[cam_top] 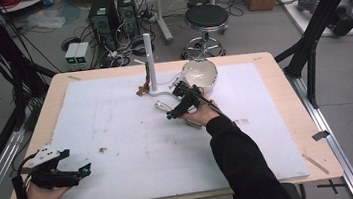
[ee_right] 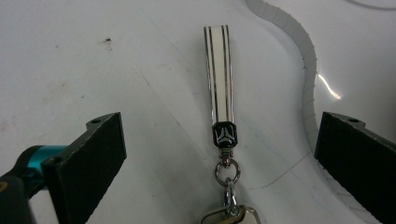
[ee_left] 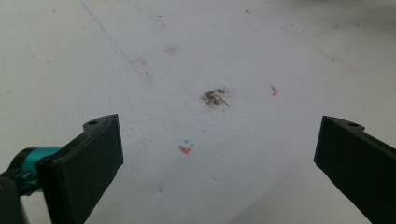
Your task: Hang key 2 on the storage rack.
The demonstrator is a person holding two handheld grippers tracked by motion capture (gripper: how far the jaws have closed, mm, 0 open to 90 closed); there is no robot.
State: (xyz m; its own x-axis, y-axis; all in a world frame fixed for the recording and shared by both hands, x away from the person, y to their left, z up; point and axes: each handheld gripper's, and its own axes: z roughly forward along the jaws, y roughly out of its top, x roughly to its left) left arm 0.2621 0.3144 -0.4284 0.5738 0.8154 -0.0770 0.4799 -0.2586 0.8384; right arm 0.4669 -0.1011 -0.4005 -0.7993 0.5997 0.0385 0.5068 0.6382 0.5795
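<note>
A keychain (ee_right: 219,84) lies flat on the white sheet: a white strap with dark stripes, a metal emblem, a ring and the top of a key. In the high view the keychain (cam_top: 161,106) rests in front of a white stand (cam_top: 149,57). My right gripper (ee_right: 219,125) is open, one jaw on either side of the strap, not touching it. Seen from above, the right gripper (cam_top: 173,111) hovers at the keychain's near end. My left gripper (cam_top: 79,171) stays at the near left corner, and in its own view the left gripper (ee_left: 219,128) is open over bare sheet.
A clear bowl (cam_top: 200,72) sits right of the stand, close behind my right hand. The stand's curved white base (ee_right: 355,56) borders the keychain. A small brown item (cam_top: 142,89) hangs low by the stand. A dark smudge (ee_left: 215,97) marks the sheet ahead of the left gripper.
</note>
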